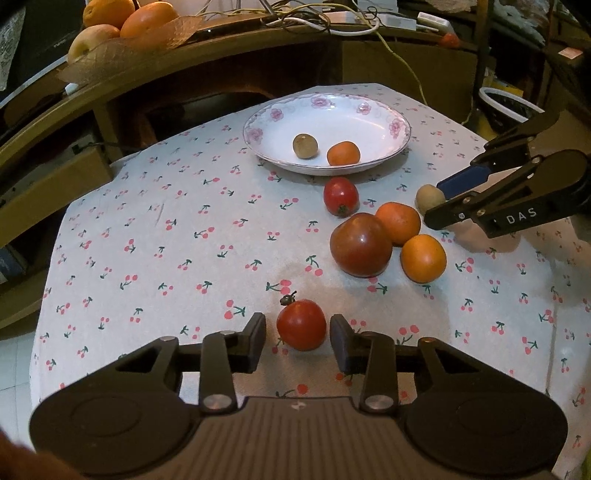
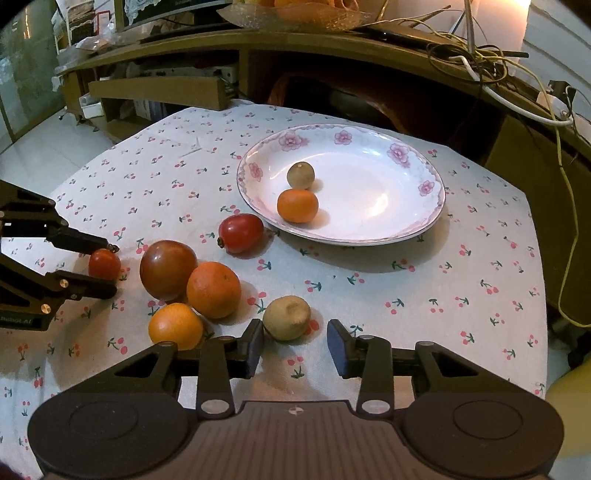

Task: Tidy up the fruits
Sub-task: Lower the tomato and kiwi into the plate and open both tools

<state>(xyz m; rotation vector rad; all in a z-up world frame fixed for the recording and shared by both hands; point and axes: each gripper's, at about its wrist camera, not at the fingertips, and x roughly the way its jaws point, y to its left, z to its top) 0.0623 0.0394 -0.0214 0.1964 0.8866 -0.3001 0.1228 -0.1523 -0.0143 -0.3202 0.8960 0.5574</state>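
A white flowered plate (image 1: 373, 114) (image 2: 406, 184) holds a small brown fruit (image 1: 305, 145) (image 2: 300, 174) and a small orange (image 1: 343, 153) (image 2: 297, 205). On the cloth lie an oval red tomato (image 1: 340, 195) (image 2: 241, 232), a big dark tomato (image 1: 360, 244) (image 2: 168, 269) and two oranges (image 1: 398, 223) (image 1: 423, 258). My left gripper (image 1: 297, 334) (image 2: 109, 264) is open around a small red tomato (image 1: 301, 325) (image 2: 104, 263). My right gripper (image 2: 294, 341) (image 1: 437, 201) is open around a tan fruit (image 2: 287, 317) (image 1: 428, 198).
A cherry-print cloth (image 1: 166, 240) covers the table. A wooden desk behind it carries a basket of oranges (image 1: 122, 26) and tangled cables (image 2: 498, 74). Cardboard boxes (image 2: 155, 92) and shelves stand at the left.
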